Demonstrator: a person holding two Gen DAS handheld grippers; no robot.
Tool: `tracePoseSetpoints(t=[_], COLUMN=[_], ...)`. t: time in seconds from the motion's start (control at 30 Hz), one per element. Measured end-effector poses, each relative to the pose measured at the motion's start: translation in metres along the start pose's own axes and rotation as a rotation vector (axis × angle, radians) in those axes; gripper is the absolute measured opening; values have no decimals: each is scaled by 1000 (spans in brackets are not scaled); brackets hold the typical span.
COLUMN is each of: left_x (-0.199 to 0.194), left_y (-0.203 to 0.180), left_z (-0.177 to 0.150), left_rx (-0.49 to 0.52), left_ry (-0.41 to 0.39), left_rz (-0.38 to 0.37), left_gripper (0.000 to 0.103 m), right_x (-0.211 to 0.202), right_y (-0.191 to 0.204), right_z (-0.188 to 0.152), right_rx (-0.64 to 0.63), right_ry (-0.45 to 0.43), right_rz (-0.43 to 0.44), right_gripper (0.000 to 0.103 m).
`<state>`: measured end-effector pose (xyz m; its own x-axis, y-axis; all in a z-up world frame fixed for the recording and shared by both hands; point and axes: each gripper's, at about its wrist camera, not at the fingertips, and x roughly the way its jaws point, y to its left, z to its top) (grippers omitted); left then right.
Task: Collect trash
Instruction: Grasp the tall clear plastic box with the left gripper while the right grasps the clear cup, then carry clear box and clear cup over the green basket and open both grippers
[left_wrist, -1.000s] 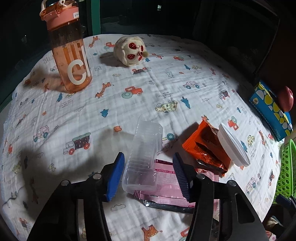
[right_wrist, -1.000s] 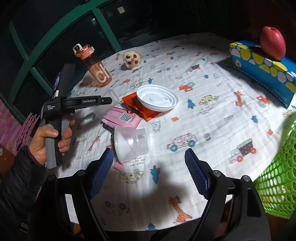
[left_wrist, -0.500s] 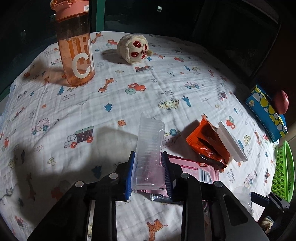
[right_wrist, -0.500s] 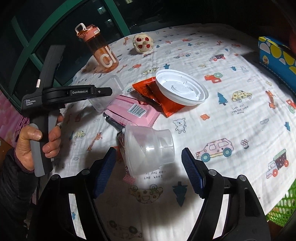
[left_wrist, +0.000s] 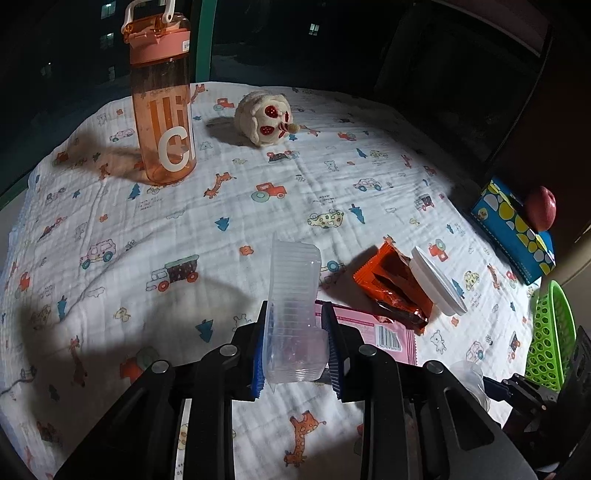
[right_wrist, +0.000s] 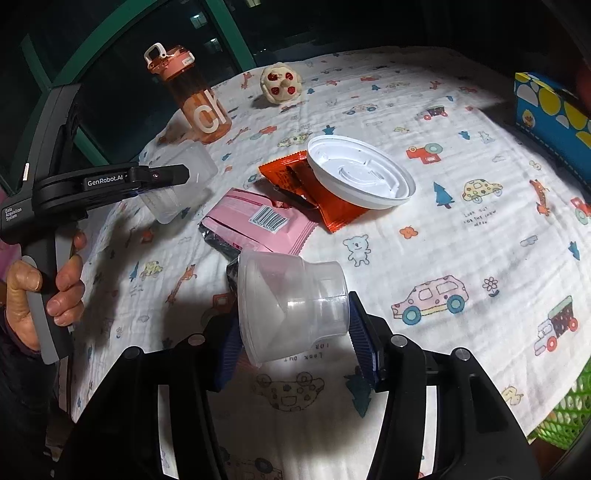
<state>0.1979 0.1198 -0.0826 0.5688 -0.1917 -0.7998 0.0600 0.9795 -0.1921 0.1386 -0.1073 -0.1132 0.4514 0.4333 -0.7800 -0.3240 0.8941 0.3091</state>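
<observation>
My left gripper (left_wrist: 295, 350) is shut on a clear ribbed plastic container (left_wrist: 293, 288) and holds it tilted just above the cloth. From the right wrist view, the container (right_wrist: 184, 173) juts out of that gripper (right_wrist: 166, 177), which a hand grips. My right gripper (right_wrist: 295, 336) is closing around a clear plastic cup (right_wrist: 291, 295) lying on its side, and both pads touch it. Beyond the cup lie a pink wrapper (right_wrist: 258, 218), an orange wrapper (right_wrist: 291, 177) and a white lid (right_wrist: 358, 173) resting on the orange wrapper.
An orange water bottle (left_wrist: 162, 110) and a plush toy (left_wrist: 266, 118) stand at the far side of the printed tablecloth (left_wrist: 110, 221). A blue patterned box (left_wrist: 517, 229) with a red apple (left_wrist: 541, 208) sits at the right edge. A green basket (left_wrist: 546, 332) stands beside the table.
The left jaws closed on the clear container and raised it off the cloth. The right gripper came forward and down to the cup, and its jaws narrowed around it.
</observation>
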Motion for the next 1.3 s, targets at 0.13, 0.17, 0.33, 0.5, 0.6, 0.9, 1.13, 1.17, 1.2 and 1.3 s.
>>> tracePoseSetpoints(t=[0.13,0.17,0.33,0.5,0.6,0.9,1.13,1.17,1.2,1.3], left_x=[-11,-14,-27,-35,-36,-37,-36,-36,-35,-35], left_y=[-9,-11,-31,-61,-79,-146,-205,-215,-222,-248], left_z=[-2,-3,-6,-11,-13,-17,-18,-19,-19,-21], left_rx=[12,14,32,74,98,191,270,284,295,336], left_ry=[-15,-18,-35,-45,-46,-37,-25,-23,-22,-18], left_rz=[-15,-21,-64,-100,-124,-207,-269,-278,-286,-308], left_gripper=[26,26,26,26,26,26,26,26,26,26], right_x=[-13,-17,-40,-66,-83,-136,-173,-178,-183,-197], right_y=[-3,-4,-13,-29,-40,-82,-120,-126,-132,-151], right_z=[-2,-3,-7,-11,-14,-29,-44,-46,-49,-58], right_rx=[3,4,20,54,74,144,208,218,228,260], right_ry=[-22,-28,-66,-104,-132,-210,-258,-263,-269,-285], right_rz=[-6,-6,-15,-34,-51,-128,-207,-218,-227,-265], right_gripper=[52,52,52,52,52,52,52,52,52,52])
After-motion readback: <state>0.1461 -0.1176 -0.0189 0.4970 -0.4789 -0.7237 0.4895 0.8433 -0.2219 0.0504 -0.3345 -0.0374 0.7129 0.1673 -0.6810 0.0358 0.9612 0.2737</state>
